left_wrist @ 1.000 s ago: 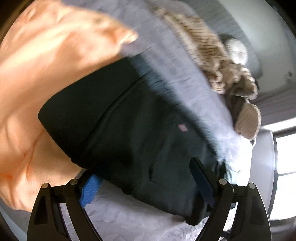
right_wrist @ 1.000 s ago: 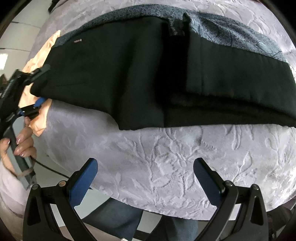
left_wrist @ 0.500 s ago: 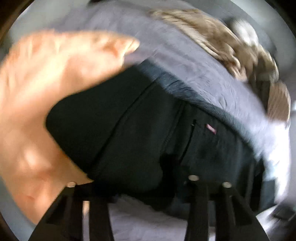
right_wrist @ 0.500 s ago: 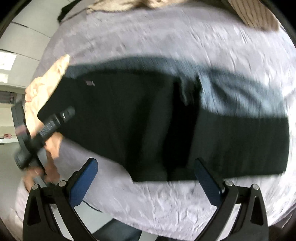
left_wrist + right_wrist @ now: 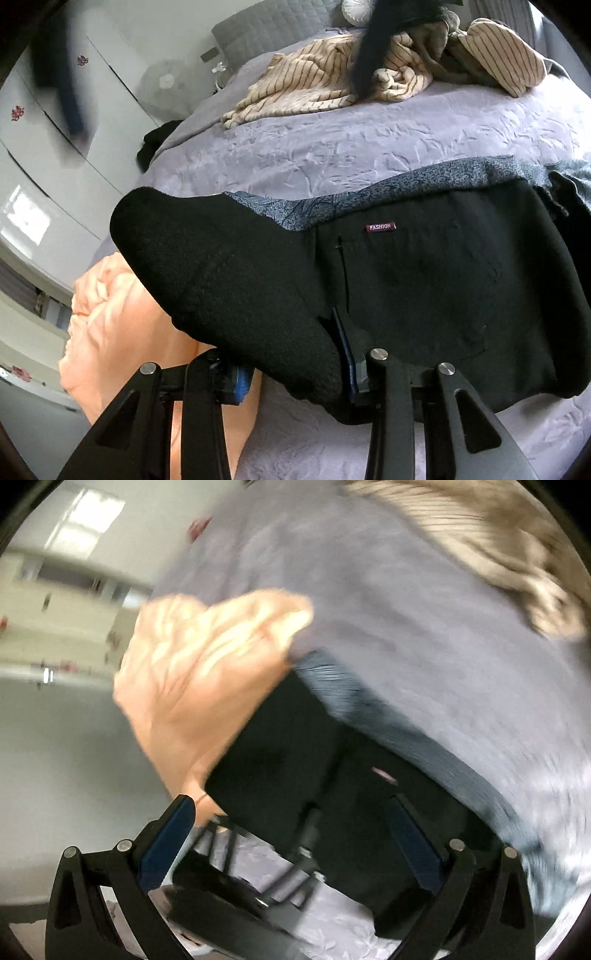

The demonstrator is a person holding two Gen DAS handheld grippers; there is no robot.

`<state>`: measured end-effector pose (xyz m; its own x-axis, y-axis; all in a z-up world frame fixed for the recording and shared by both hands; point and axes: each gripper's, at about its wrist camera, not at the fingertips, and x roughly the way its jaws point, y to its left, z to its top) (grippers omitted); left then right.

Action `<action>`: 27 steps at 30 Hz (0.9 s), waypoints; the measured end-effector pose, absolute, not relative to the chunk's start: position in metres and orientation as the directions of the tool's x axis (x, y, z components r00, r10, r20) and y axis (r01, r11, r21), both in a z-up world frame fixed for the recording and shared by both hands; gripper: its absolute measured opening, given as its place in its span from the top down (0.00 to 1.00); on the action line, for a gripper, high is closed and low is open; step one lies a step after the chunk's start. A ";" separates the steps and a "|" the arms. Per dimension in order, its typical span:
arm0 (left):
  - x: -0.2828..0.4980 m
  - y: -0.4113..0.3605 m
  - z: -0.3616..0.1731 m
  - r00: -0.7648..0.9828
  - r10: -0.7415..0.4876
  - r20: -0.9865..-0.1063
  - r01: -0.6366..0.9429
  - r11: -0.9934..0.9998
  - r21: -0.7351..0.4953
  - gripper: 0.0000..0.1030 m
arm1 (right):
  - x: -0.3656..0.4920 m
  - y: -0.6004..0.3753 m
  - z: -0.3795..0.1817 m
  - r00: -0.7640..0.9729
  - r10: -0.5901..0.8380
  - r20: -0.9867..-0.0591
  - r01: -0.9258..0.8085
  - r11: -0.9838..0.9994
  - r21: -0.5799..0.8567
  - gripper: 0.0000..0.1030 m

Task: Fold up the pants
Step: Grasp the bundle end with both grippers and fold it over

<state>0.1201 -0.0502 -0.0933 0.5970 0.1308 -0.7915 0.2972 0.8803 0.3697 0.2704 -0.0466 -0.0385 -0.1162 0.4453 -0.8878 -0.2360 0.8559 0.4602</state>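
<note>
Black pants (image 5: 424, 295) with maroon label (image 5: 380, 227), lilac embossed floral bedspread (image 5: 351, 147), peach cloth (image 5: 122, 332), cream brown-striped garment (image 5: 314, 81), blue-padded black grippers (image 5: 295, 373).

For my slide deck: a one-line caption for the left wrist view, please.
Left gripper pinches an edge of the black pants lying on a lilac bedspread, peach cloth alongside.

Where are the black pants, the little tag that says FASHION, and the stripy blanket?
black pants (image 5: 424, 295): left wrist view, on the flat back panel.
FASHION tag (image 5: 380, 227): left wrist view, middle of the label.
stripy blanket (image 5: 314, 85): left wrist view, on its crumpled middle.
</note>
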 end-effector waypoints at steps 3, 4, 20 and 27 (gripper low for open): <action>0.121 -0.048 -0.093 0.591 0.126 -0.797 0.292 0.887 0.357 0.62 | 0.278 -0.006 -0.053 -0.193 0.397 -0.897 -0.313 0.842 0.440 0.00; 0.121 -0.048 -0.092 0.588 0.126 -0.799 0.291 0.889 0.354 0.62 | 0.281 0.006 -0.059 -0.217 0.380 -0.899 -0.328 0.840 0.433 0.00; 0.105 -0.094 -0.032 0.670 0.035 -0.742 0.357 0.861 0.362 0.62 | 0.265 -0.094 -0.044 -0.166 0.594 -0.787 -0.162 0.771 0.616 0.80; 0.075 -0.166 0.025 0.705 -0.122 -0.699 0.471 0.817 0.332 0.62 | 0.205 -0.224 0.009 0.098 0.754 -0.649 -0.056 0.655 0.753 0.80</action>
